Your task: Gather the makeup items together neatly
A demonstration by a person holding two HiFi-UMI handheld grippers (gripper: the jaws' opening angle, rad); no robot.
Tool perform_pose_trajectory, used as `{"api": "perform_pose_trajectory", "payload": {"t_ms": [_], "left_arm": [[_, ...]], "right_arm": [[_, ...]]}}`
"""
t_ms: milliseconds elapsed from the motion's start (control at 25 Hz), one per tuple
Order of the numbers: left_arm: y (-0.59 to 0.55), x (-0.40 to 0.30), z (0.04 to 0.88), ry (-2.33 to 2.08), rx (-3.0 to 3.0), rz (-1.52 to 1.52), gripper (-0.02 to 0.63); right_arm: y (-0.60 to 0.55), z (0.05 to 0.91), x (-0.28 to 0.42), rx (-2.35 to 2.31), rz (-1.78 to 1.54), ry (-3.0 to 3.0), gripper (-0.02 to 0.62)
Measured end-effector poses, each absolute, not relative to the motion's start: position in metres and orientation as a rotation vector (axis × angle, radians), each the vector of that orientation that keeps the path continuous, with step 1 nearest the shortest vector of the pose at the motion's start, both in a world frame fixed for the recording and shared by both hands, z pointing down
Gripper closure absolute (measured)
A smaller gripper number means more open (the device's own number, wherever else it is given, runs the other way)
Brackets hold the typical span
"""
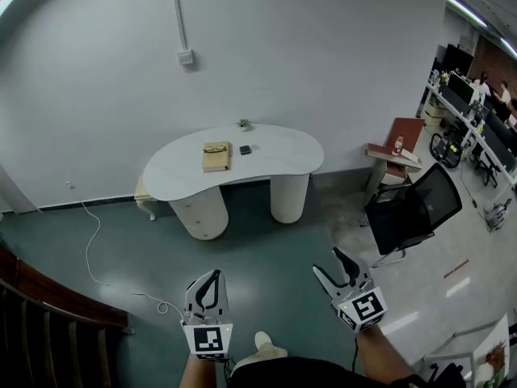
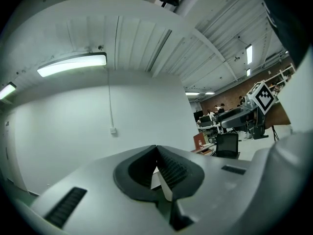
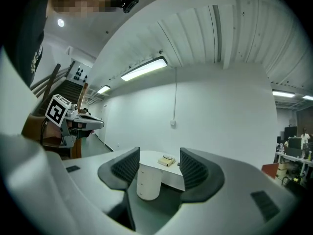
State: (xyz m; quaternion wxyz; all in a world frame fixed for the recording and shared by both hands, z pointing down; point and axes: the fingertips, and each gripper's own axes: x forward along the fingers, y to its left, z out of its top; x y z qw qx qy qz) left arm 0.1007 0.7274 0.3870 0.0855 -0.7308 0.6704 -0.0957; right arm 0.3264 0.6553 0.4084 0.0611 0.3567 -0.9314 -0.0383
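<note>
Left gripper: my left gripper [image 1: 212,276] points level towards the table, jaws pressed together with nothing between them.
Table: the white table [image 1: 186,176] stands well ahead of me, its long axis running across my view.
Book: a tan book [image 1: 216,156] lies left of the items.
Makeup items: a small dark item [image 1: 245,149] and a small pink item [image 1: 257,148] lie just beside each other near the table's middle; both are too small to identify.
Right gripper: my right gripper [image 1: 327,263] has its jaws wide and empty.
Bearing: the items lie straight ahead between both grippers, somewhat nearer my left one's line. Neither can reach them, so I judge I must walk up first.
</note>
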Motion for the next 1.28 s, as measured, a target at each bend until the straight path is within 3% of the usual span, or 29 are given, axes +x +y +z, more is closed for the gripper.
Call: {"api": "perform_pose_trajectory", "payload": {"t_ms": [960,1280], "left_arm": [[0.621,0.028,0.377,1.909,-2.285,-0.246,0.584],[0.601,0.045,0.403,1.872,-2.400,-0.191,0.584]], "right_arm": [[0.557,0.410,0.258,1.180,0.038,-2.759,0.348],[0.548,0.413,0.253,1.122,0.114,-2.792,0.348]]}}
